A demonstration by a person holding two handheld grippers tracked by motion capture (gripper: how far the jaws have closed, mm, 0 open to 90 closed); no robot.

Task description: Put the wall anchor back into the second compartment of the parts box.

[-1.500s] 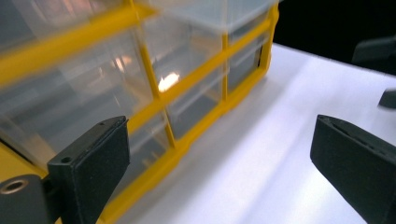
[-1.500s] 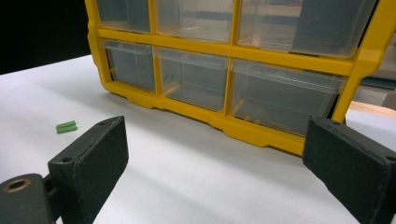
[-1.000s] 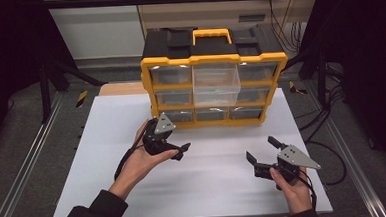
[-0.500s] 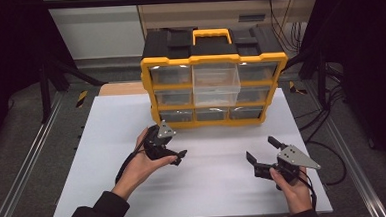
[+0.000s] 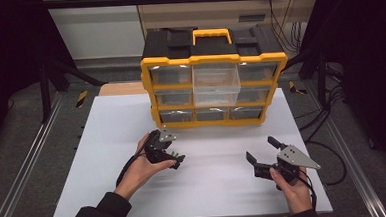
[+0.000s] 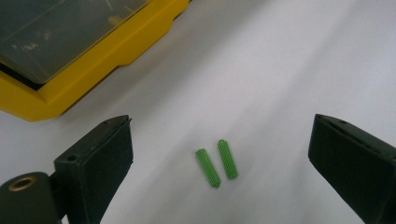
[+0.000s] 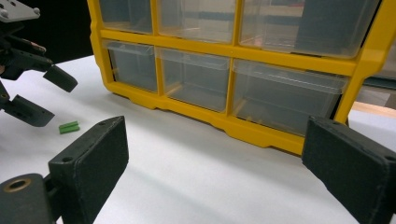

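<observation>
Two green plugs [image 6: 217, 161] lie side by side on the white tabletop [image 5: 215, 187], just in front of the yellow drawer cabinet [image 5: 213, 62] and between the jaws of my left tongs [image 5: 169, 157]. Those tongs hang over them with the jaws spread wide and nothing held; in the left gripper view the pair sits on the bare surface between the two black pads, touching neither. From my right gripper view I see the same plugs [image 7: 68, 127] low at the left, close under the left tongs [image 7: 39, 95].

My right tongs [image 5: 262, 152] rest near the front right of the tabletop, well apart from the plugs, jaws also wide open and empty, pointed toward the lower drawers.

One clear drawer [image 5: 215, 83], the middle one in the upper rows, stands pulled out toward me; the others look pushed in. I cannot tell whether anything lies in it.

As I judge it, the work is at an early or middle point: the plugs are out on the tabletop, free of any grip, and a drawer is open. What is left, I think, is closing on the plugs, carrying them to a drawer, and pushing that drawer shut.
</observation>
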